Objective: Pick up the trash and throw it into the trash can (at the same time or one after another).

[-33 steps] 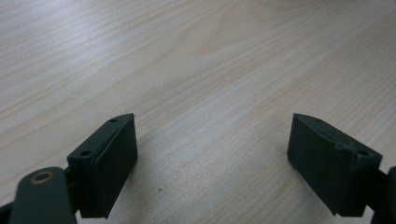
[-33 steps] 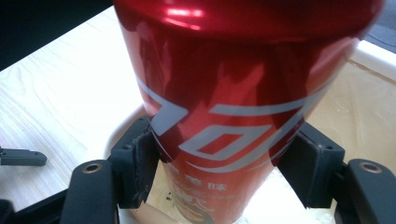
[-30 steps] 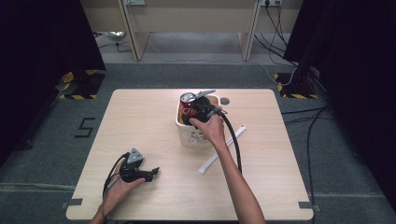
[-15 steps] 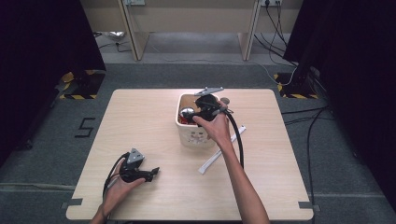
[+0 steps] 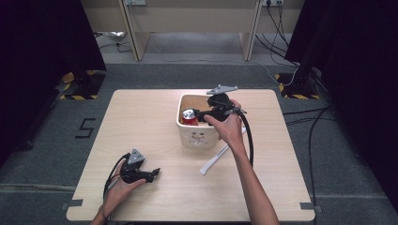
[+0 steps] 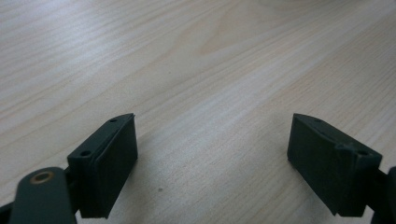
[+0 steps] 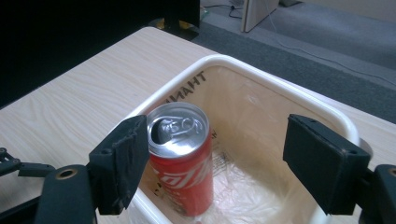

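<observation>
The right tool [image 5: 205, 114] hung over the white bin [image 5: 197, 137] at the middle of the worktop [image 5: 141, 112], held in the person's right hand [image 5: 229, 125]. Its jaws stood wide apart and gripped nothing. In the right gripper view the red can [image 7: 182, 158] stood upright inside the bin, close against the near wall, its silver top just beside the tool's [image 7: 233, 163] left-hand jaw; whether they touched could not be told. The other jaw stood well clear of the can, over the bin's far side. Clear plastic lay crumpled on the bin's floor.

The left tool [image 5: 152, 173] lay low at the near left part of the worktop, in the left hand [image 5: 119, 190], well apart from the bin. In the left gripper view its [image 6: 212, 163] jaws were open, with bare wood between them.

A white strip [image 5: 215, 159] lay flat on the worktop just right of the bin, under the right forearm.
</observation>
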### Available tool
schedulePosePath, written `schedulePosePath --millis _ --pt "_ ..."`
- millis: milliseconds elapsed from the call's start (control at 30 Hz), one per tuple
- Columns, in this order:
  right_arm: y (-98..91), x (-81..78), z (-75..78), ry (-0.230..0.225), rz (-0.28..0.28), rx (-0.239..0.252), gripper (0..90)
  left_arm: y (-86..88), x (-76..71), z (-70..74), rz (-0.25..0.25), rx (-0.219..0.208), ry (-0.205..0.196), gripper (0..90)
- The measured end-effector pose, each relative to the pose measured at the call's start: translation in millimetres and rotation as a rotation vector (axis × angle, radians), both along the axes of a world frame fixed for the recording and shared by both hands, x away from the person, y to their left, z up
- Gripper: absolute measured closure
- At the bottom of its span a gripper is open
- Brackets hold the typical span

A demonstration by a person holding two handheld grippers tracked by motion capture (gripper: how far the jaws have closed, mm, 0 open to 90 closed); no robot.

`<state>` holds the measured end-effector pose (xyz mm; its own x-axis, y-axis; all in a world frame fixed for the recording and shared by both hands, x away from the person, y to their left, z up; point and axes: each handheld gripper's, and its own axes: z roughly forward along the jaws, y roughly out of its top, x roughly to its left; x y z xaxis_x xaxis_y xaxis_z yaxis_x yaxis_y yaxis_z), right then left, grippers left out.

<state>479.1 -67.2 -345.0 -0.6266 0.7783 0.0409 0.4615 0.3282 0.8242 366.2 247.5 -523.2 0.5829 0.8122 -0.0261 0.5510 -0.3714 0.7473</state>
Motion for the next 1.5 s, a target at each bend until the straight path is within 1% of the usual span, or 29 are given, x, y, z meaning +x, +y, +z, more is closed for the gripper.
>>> schedulePosePath --millis 67,133,200,267,333,367,400,500,600,733,800,833,900,1000,1067,1100,1133,1200,1300,1333,1367,1400,1467,1500 --pt "-7.4 -3.4 2.7 -0.008 -0.011 -0.002 23.2 0.0 0.0 0.0 0.0 0.0 0.0 15.5" --pt "-9.8 -4.1 3.5 -0.01 -0.014 0.0 23.2 0.0 0.0 0.0 0.0 0.0 0.0 15.4" --pt "-17.4 -6.0 5.1 -0.017 -0.019 0.009 23.2 0.0 0.0 0.1 -0.001 0.002 0.0 15.4" --pt "-26.3 -8.7 6.1 -0.02 -0.027 0.033 23.3 0.0 0.0 0.1 -0.001 0.002 0.001 15.4" --pt "-35.5 -10.9 6.5 -0.029 -0.046 0.043 23.3 0.0 0.0 0.1 -0.001 0.002 0.0 15.4" --pt "-44.2 -13.4 6.5 -0.033 -0.063 0.05 23.3 0.0 0.0 0.1 -0.001 0.001 0.0 15.4" --pt "-44.2 -13.4 6.5 -0.033 -0.063 0.05 23.3 0.0 0.0 0.1 -0.001 0.002 0.0 15.4" --pt "-55.1 -17.8 6.4 -0.038 -0.086 0.058 23.5 -0.2 -0.1 0.0 0.0 0.002 -0.001 15.4" --pt "-63.1 -20.6 5.6 -0.041 -0.103 0.052 23.6 -0.2 -0.1 0.0 0.0 0.002 -0.001 15.3" --pt "-71.6 -22.7 0.9 -0.034 -0.116 0.053 23.7 -0.2 -0.1 -0.1 0.001 0.002 -0.002 15.3" --pt "-75.9 -23.4 -2.7 -0.026 -0.12 0.05 23.8 -0.1 0.0 0.0 0.001 0.002 0.0 15.4" --pt "-79.8 -23.6 -7.2 -0.016 -0.135 0.04 23.7 -0.1 -0.1 0.0 0.001 0.002 -0.001 15.3" --pt "-81.1 -23.6 -9.0 -0.016 -0.141 0.035 23.7 -0.1 0.0 0.0 0.0 0.002 0.0 15.3" --pt "-86.6 -24.6 -16.2 -0.008 -0.157 0.028 23.8 -0.2 0.0 -0.1 0.001 0.002 -0.002 15.3" --pt "-91.8 -24.4 -23.1 0.0 -0.183 0.009 24.0 -0.2 0.0 -0.1 0.001 0.002 -0.002 15.3" --pt "-91.8 -24.4 -23.1 0.0 -0.183 0.009 24.0 -0.2 0.0 -0.1 0.001 0.002 -0.002 15.3" --pt "-93.7 -24.5 -26.2 0.008 -0.194 0.006 24.2 -0.2 0.0 -0.1 0.001 0.002 -0.002 15.3" --pt "-96.8 -24.1 -33.6 0.021 -0.211 -0.003 24.3 -0.3 0.0 -0.1 0.001 0.003 -0.002 15.3" --pt "-97.1 -22.0 -47.9 0.057 -0.212 -0.019 24.5 -0.1 0.0 -0.1 0.0 0.005 -0.002 15.2" --pt "-96.4 -21.1 -55.2 0.071 -0.227 -0.033 24.5 -0.1 0.0 -0.1 0.0 0.005 -0.002 15.2" --pt "-96.4 -21.1 -55.2 0.071 -0.227 -0.033 24.5 -0.1 0.0 0.0 0.0 0.005 -0.002 15.2" --pt "-94.6 -19.7 -64.8 0.086 -0.24 -0.061 24.5 -0.1 0.0 0.0 0.0 0.005 -0.002 15.2" --pt "-93.9 -19.4 -67.8 0.089 -0.243 -0.069 24.5 0.2 0.0 0.1 -0.002 0.008 -0.001 15.2" --pt "-92.7 -19.1 -72.2 0.091 -0.246 -0.088 24.5 0.1 0.0 0.0 -0.001 0.006 -0.001 15.3"
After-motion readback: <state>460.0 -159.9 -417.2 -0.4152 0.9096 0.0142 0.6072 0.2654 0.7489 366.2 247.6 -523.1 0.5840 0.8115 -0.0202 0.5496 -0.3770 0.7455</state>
